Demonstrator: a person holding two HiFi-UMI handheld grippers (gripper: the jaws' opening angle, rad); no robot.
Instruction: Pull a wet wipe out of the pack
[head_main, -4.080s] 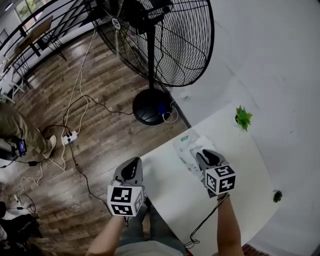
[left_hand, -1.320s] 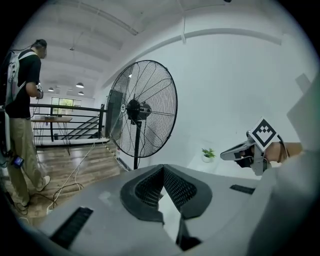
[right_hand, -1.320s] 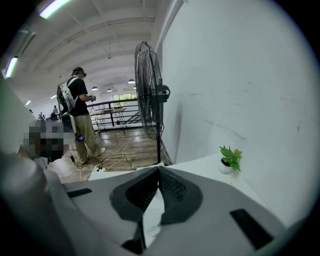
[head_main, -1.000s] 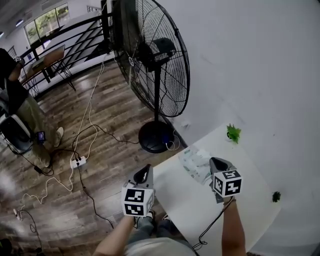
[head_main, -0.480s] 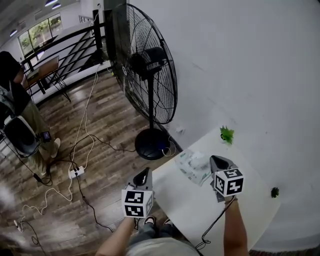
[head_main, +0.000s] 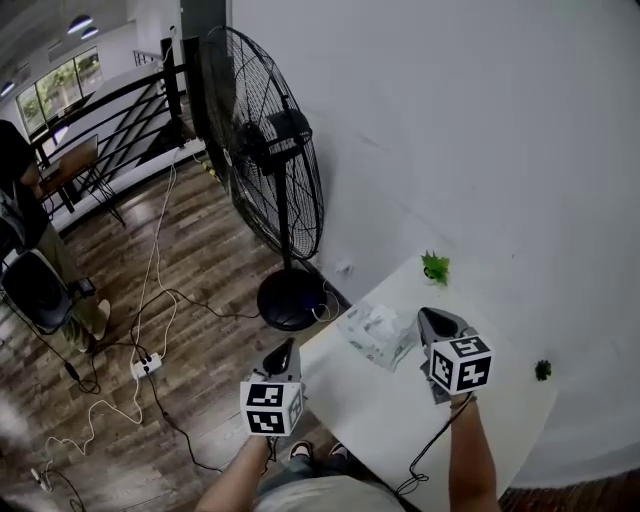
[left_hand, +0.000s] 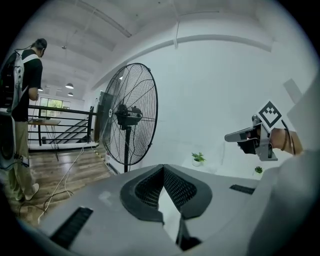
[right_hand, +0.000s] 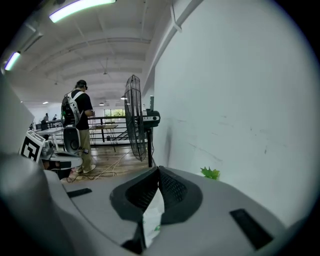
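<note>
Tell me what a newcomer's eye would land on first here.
The big black standing fan on the wood floor, just left of the white table, dominates the head view. Next come the left hand-held gripper and right hand-held gripper, raised at the table's near side with jaws together. The wet wipe pack lies just left of the right one, by the table's fan-side edge.

The left tongs (head_main: 288, 344) and right tongs (head_main: 424, 316) are smooth grey shells tapering to a beak, lined inside with dark cross-ribbed pads (left_hand: 147, 190). Each carries a white cube (head_main: 272, 408) printed with black square markers. A thin black cable (head_main: 432, 447) trails from the right tongs, and a dark band (left_hand: 285, 141) circles the right wrist.
</note>
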